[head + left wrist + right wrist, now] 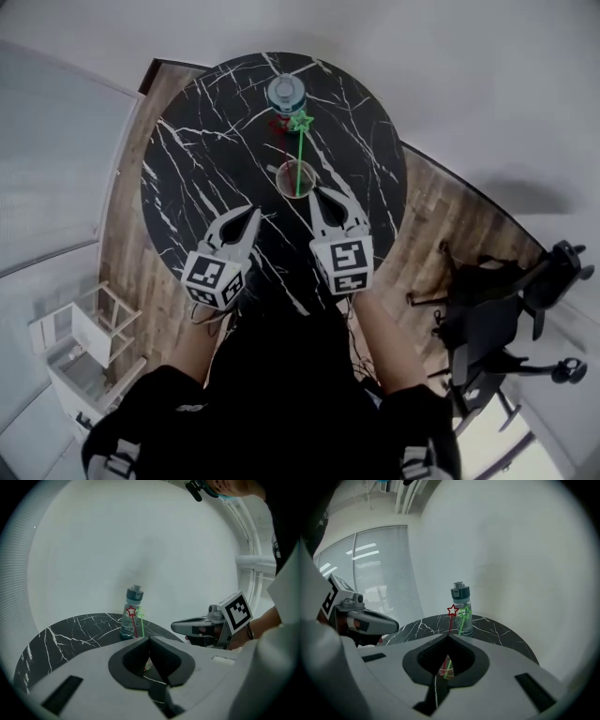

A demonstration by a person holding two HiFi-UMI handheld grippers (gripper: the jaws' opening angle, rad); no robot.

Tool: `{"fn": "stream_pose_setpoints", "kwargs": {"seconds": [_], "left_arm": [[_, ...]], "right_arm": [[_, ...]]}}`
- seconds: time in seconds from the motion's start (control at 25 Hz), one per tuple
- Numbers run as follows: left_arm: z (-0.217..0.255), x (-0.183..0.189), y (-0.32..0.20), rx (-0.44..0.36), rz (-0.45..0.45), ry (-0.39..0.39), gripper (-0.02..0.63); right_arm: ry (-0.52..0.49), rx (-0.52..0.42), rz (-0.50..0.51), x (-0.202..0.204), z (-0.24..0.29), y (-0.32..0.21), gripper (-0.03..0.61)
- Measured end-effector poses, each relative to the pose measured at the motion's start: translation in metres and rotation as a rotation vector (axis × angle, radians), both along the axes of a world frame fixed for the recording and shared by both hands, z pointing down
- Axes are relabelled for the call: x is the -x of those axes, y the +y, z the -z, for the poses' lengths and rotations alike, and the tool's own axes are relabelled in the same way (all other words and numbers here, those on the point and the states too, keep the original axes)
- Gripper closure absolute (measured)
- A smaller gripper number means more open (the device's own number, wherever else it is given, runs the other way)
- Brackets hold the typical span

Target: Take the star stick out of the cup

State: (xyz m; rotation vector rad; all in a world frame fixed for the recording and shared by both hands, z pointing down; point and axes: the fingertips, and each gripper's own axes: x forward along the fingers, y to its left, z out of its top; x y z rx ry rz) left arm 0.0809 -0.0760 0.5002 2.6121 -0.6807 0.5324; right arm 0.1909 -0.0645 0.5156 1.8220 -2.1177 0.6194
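A clear cup stands mid-table on the round black marble table. In it lean a green star stick and a red star stick. My right gripper is shut and empty, its tips just short of the cup's near rim. Further left and nearer me, my left gripper is shut and empty too. In the right gripper view the cup shows below the closed tips, with the red star and green star above. The left gripper view has both stars in front of the bottle.
A water bottle with a grey cap stands behind the cup near the table's far edge. A black office chair sits on the wood floor at right. At lower left stands a white shelf unit, beside a glass wall.
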Motion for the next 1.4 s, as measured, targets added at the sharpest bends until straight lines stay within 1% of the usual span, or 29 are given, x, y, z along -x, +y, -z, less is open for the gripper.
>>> {"fn": "stream_pose_setpoints", "kwargs": {"seconds": [0.36,0.56,0.68,0.72,0.76,0.84,0.88,1.04,1.28,1.4], "left_arm": [[-0.027,0.008,-0.042,0.038,-0.003,-0.008,0.614],[-0.036,0.014,-0.057,0.043,0.004,-0.015,0.614],[-0.040,0.017,-0.061,0.044,0.009,-0.017,0.614],[-0.041,0.018,-0.063,0.047,0.011,-0.017,0.614],[-0.042,0.019,-0.064,0.051,0.014,-0.015,0.614],[-0.041,0.021,-0.065,0.060,0.020,-0.006,0.614],[-0.040,0.021,-0.065,0.062,0.022,-0.001,0.614],[-0.038,0.021,-0.065,0.061,0.026,0.007,0.614],[-0.037,0.035,-0.066,0.061,0.053,0.004,0.614],[-0.037,0.045,-0.066,0.060,0.073,-0.004,0.614]], "right_arm": [[0.020,0.077,-0.035,-0.003,-0.032,-0.038,0.581],[0.021,0.108,-0.021,0.001,-0.043,-0.052,0.581],[0.025,0.121,-0.033,-0.002,-0.048,-0.060,0.573],[0.029,0.126,-0.042,-0.005,-0.050,-0.064,0.527],[0.032,0.129,-0.051,-0.007,-0.053,-0.067,0.506],[0.042,0.132,-0.065,-0.013,-0.058,-0.073,0.540],[0.045,0.140,-0.065,-0.014,-0.061,-0.075,0.541],[0.037,0.177,-0.053,-0.013,-0.071,-0.082,0.529],[0.017,0.216,-0.074,-0.017,-0.087,-0.090,0.500],[-0.017,0.230,-0.093,-0.018,-0.092,-0.093,0.513]]}}
